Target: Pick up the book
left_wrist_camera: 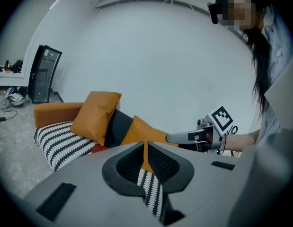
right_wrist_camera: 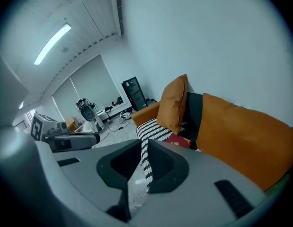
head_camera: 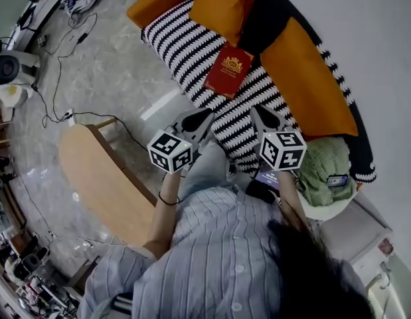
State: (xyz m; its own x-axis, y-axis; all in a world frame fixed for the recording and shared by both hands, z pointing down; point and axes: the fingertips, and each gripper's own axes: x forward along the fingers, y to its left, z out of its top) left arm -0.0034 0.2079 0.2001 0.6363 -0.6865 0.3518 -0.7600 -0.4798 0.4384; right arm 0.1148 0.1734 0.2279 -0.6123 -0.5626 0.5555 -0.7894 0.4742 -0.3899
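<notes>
- Red hardcover book with a gold emblem (head_camera: 228, 70) lies flat, cover up, on the black-and-white striped sofa seat (head_camera: 185, 45). It sits just in front of the orange cushions (head_camera: 225, 2) that lean on the backrest.
- My left tool (head_camera: 204, 117) has its jaws pressed together with nothing between them. It points down toward the striped seat, short of the book and not touching it.
- My right tool (head_camera: 257, 111) is likewise closed and empty, and hangs over the near edge of the seat.
- I hold the two side by side and aimed at the sofa, so the book lies ahead and roughly between their lines. I judge this an approach, not yet a grasp.
- Lying flat on soft fabric, the book offers only a thin edge. I expect one tool must open and slip a jaw under that edge, which may sink into the cushion.
</notes>
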